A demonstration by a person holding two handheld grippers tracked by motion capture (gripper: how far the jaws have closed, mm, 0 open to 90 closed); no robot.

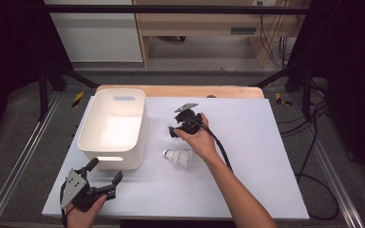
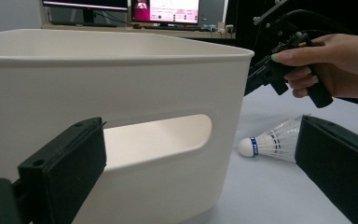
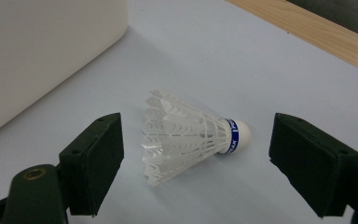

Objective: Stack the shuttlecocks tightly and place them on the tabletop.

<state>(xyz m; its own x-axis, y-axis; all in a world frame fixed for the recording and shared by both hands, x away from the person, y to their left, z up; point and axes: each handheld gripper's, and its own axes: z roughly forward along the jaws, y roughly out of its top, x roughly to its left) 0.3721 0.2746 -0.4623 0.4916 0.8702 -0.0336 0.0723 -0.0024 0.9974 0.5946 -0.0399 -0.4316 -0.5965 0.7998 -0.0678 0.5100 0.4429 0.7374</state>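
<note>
My right gripper (image 1: 172, 131) hangs over one shuttlecock (image 3: 191, 135), jaws spread wide; it lies on its side between my fingers (image 3: 98, 158), touching neither, cork toward one pad, feathers toward the other. My left gripper (image 1: 105, 175) rests near the table's front corner, released and empty, facing one white bin (image 1: 114, 126). The shuttlecock sits just beside that bin on a white sheet (image 1: 247, 142) covering a wooden table (image 1: 180, 91). Dark frame rails and cables surround us.
</note>
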